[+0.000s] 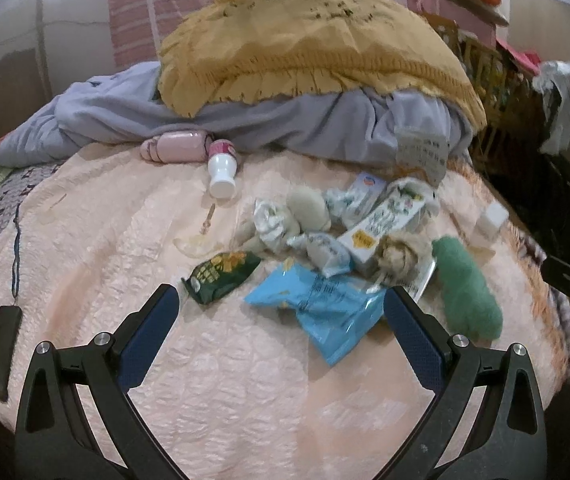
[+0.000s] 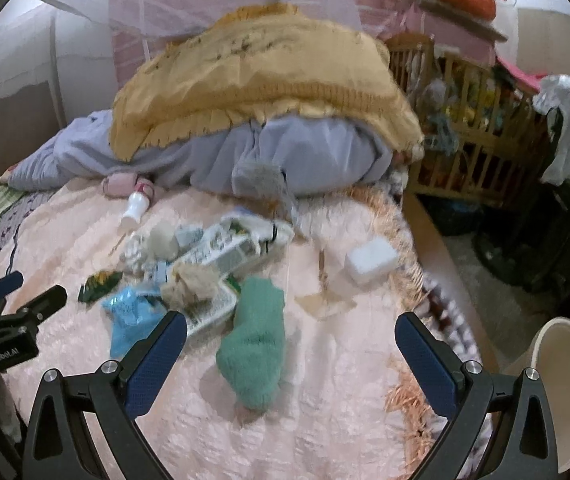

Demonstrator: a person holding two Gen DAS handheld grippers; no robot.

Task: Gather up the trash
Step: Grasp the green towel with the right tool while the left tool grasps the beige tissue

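On the bed point(image 1: 245, 380), near the middle of its pink quilted cover: a heap of trash. In that heap, a blue snack bag point(image 1: 321, 304) nearest the front edge, a dark green snack bag point(image 1: 221, 276) just to its left, a white carton point(image 1: 381, 224) lying tilted behind, crumpled white wrappers point(image 1: 277, 224) beside the carton, a wad of brownish paper point(image 1: 395, 258) touching the carton's near end. Just right of the heap, toward the bed's right edge, a green sock point(image 2: 255, 354). Farther right, near that edge, a white block point(image 2: 371, 260). Behind the heap, toward the far edge, a white bottle point(image 1: 223, 170) on its side with a pink label, next to a pink pouch point(image 1: 177, 146). Along the far edge, a grey blanket point(image 1: 285, 120) topped by a yellow knitted cloth point(image 1: 305, 52).

Left hand-held gripper point(image 1: 281, 314): jaws spread wide, nothing between them, hovering over the blue snack bag at the front of the heap. Right hand-held gripper point(image 2: 291, 340): jaws also spread wide and empty, hovering above the green sock. Beyond the bed's right edge, low in the right wrist view, a cream bin point(image 2: 569, 396).
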